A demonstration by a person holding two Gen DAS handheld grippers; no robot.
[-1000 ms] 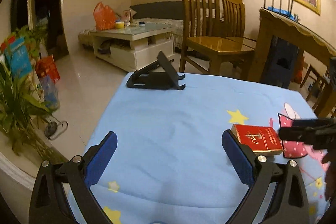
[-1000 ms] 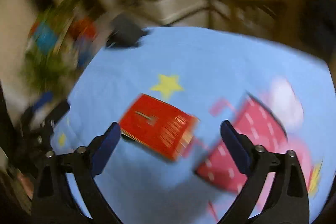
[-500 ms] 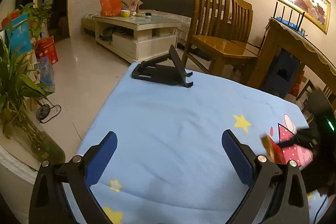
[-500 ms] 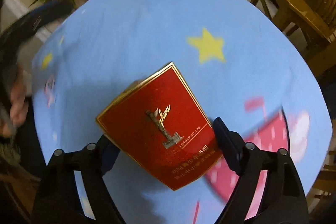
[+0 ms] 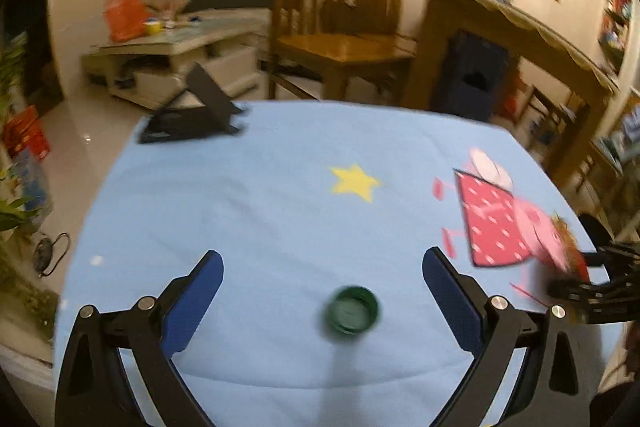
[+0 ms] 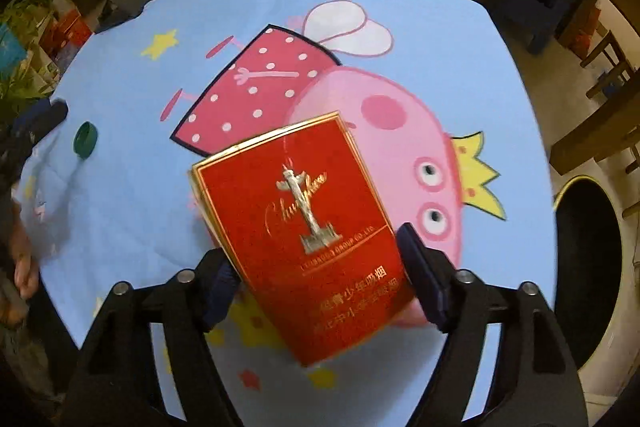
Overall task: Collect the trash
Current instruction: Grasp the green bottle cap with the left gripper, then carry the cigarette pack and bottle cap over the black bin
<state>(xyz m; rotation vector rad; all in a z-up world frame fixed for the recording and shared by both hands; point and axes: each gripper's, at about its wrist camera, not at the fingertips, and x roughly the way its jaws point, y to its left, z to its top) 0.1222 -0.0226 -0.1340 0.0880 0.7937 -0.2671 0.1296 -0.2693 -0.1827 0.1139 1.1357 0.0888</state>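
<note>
The red cigarette pack (image 6: 308,239) carried gold script reading roughly "Chunghwa" over a silver column emblem, a small line ending "GROUP CO., LTD.", and gold Chinese characters along its lower part, too blurred to read. It was a flat cardboard box with a thin gold border, glossy on its face.

The right gripper (image 6: 320,267) held this pack between its blue pads, tilted, above the cartoon pig printed on the blue cloth (image 6: 120,227) near the table's right edge. Its jaws had just opened a little, with the pack between them; the left pad touched the pack's edge, while a slight gap seemed to show at the right pad, so a firm pinch could not be confirmed.

Only the right wrist view showed the pack's face, the pig's crown and eyes, and a round bin (image 6: 588,267) with a dark opening on the floor just beyond the table's right edge. It also showed a green bottle cap (image 6: 85,140) near the left edge.

The left wrist view showed that same cap (image 5: 352,309), round and open side up, lying on the cloth between the spread fingers of the left gripper (image 5: 322,273), touched by neither pad. That view alone showed a black folding stand (image 5: 192,115) at the far left corner, wooden chairs (image 5: 332,27) behind, and framed pictures on the wall. The right gripper appeared there as a dark blur at the right edge.
</note>
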